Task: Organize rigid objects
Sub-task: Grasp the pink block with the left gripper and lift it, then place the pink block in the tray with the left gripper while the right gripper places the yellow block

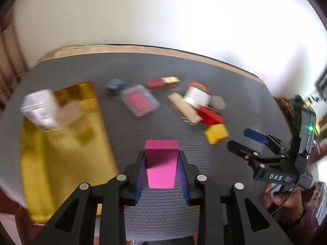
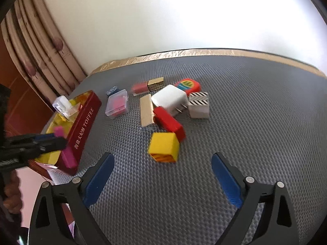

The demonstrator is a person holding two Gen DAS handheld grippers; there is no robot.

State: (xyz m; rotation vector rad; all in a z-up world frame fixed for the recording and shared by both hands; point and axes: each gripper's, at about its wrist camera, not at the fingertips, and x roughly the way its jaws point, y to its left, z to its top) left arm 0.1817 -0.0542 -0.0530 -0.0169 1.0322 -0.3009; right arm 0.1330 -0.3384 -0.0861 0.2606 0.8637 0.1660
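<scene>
Your left gripper (image 1: 161, 163) is clamped on the magenta rectangular block (image 1: 161, 159), its 2 blue-lined pads pressed against the block's long sides, the block's far end standing past the fingertips. In the right wrist view that same block (image 2: 59, 131) hangs over the near end of the red rectangular toffee tin (image 2: 85, 130), whose gold-yellow interior already holds a clear plastic box (image 2: 63, 106) at the far end. So the step in hand looks like a drop into the tin.

To do it well, bring the block fully over the gold floor before you release, well inside the red wall, and lower it until the underside is close to the floor. Lay it flat along the tin's long axis so later pieces fit beside it. Part the jaws slowly, then lift straight out so the pads do not drag it.

Your left hand pitches the tool steeply downward; the view is blurred, so the exact tilt is hard to judge.

Your right gripper (image 2: 163, 175) stands wide apart and empty above the grey textured mat (image 2: 255, 112), aimed down at the yellow cube-shaped box (image 2: 163, 147). That box lies just ahead of the fingertips, touching the red rectangular block (image 2: 168, 122) behind it, so approach it squarely from the near side.
</scene>
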